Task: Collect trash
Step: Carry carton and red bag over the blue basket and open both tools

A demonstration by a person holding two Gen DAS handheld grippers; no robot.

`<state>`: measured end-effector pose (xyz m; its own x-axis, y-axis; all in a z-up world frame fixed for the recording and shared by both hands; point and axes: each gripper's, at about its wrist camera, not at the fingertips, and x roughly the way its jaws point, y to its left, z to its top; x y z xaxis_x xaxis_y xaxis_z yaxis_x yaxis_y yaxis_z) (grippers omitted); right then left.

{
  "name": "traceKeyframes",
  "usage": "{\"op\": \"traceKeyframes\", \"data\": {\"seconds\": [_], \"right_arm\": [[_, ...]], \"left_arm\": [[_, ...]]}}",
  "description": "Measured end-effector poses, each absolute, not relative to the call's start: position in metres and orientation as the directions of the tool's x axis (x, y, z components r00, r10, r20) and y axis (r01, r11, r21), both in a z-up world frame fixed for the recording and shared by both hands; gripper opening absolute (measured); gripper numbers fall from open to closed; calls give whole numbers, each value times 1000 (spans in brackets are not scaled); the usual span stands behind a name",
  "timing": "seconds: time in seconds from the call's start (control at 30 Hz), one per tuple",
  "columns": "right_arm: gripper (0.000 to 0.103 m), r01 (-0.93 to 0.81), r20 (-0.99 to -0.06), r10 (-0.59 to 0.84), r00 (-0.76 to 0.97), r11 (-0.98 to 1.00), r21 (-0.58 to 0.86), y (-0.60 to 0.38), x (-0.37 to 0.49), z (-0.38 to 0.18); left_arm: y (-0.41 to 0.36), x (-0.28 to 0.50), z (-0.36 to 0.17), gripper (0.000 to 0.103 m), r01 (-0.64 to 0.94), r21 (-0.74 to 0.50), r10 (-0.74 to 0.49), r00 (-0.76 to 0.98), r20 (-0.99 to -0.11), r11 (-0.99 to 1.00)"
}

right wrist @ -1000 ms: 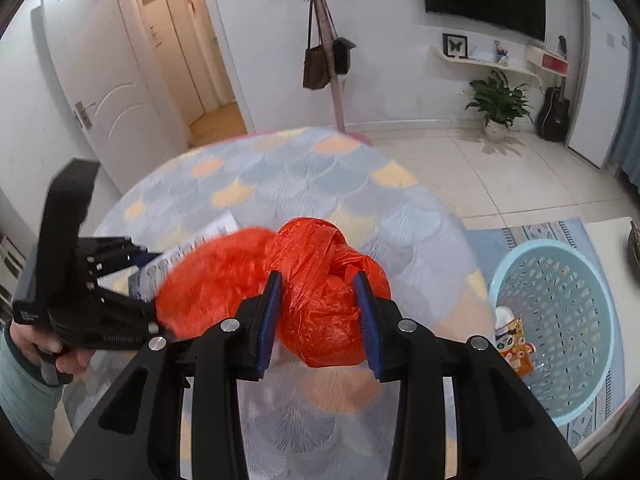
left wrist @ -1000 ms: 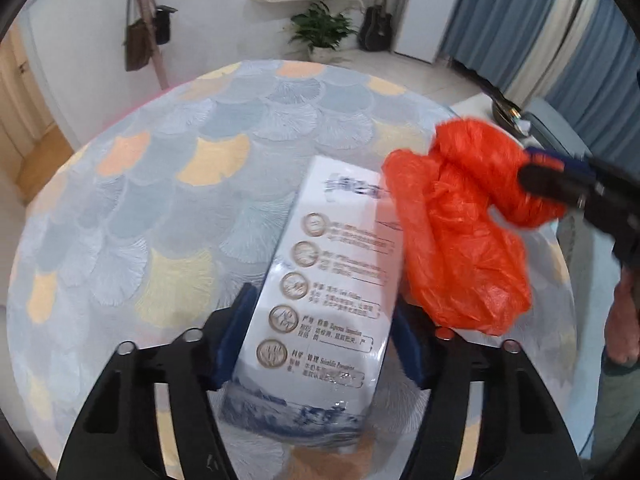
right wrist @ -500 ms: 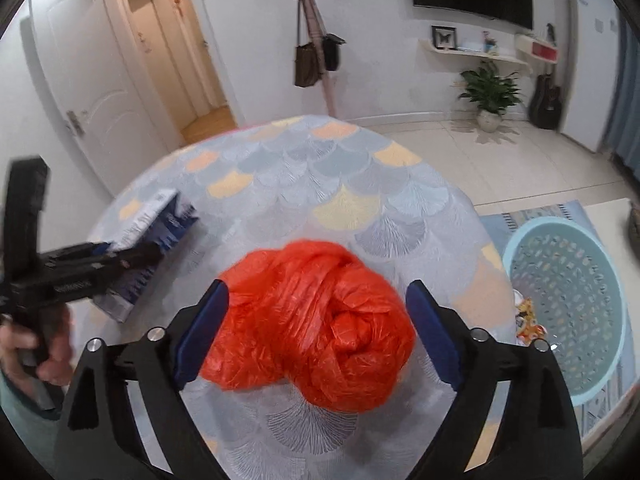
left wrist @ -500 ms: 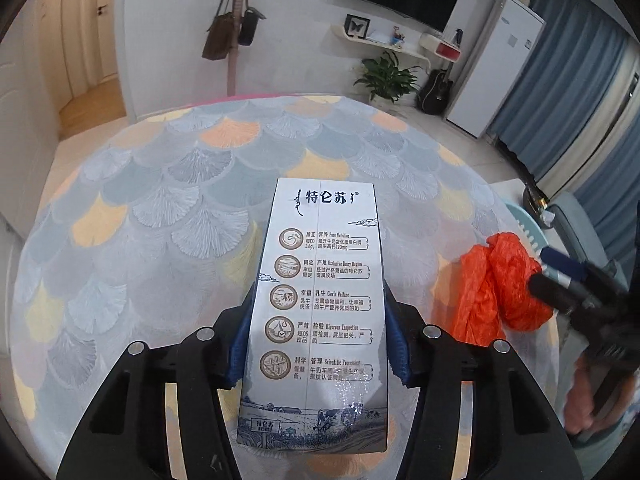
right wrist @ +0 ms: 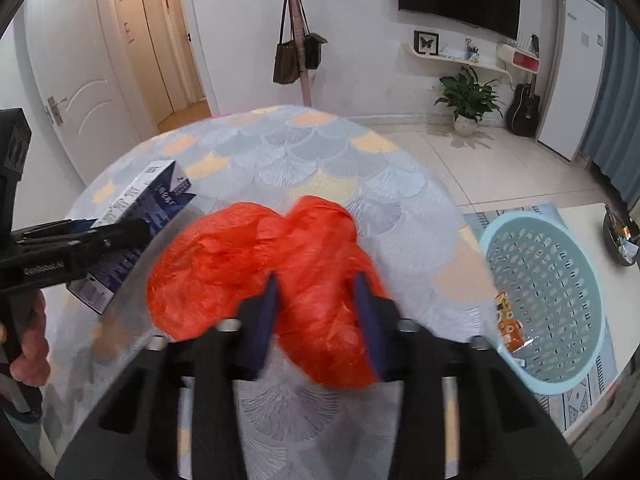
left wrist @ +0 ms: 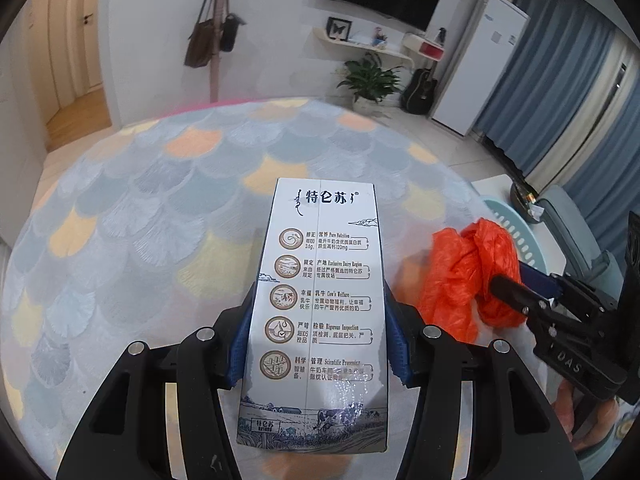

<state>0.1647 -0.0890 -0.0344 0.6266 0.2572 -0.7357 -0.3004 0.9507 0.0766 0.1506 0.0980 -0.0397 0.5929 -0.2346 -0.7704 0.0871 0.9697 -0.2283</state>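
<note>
Gripping milk carton (left wrist: 320,304) w/ left gripper (left wrist: 318,344); right gripper (right wrist: 316,316) pinching orange bag (right wrist: 264,268).

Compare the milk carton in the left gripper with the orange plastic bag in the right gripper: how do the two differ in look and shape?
The milk carton is a rigid, flat-sided box; the orange plastic bag is a soft, crumpled lump.
The carton is white and blue with printed text; the bag is plain orange.
Both are clamped between gripper pads: carton in the left gripper, bag in the right gripper.
</note>
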Motion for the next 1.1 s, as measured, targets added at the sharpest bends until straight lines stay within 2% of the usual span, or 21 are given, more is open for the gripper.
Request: {"op": "traceKeyframes", "data": {"seconds": [0.23,0.43,0.6,0.8,1.1], "right_arm": [[28,-228,-683,232,692,969,98,-132,166,-7],[28,-121,-627,146,765,989,84,-181,169,17],[27,-19,-614,75,785,995,98,-227,184,25],[27,102,-641,-30,767,992,76,-280,213,15],[28,282,-754,-99,650,952,119,-349,248,-32]], "left_arm": [[61,166,-20,53,164,-233,-284,610,-739,959],[12,186,1,53,247,-242,-345,622,-703,938],[-31,210,9,53,301,-258,-393,612,-686,918],[-92,244,6,53,362,-319,-478,558,-679,876],[-165,281,-25,53,376,-324,-482,482,-732,868]]}}
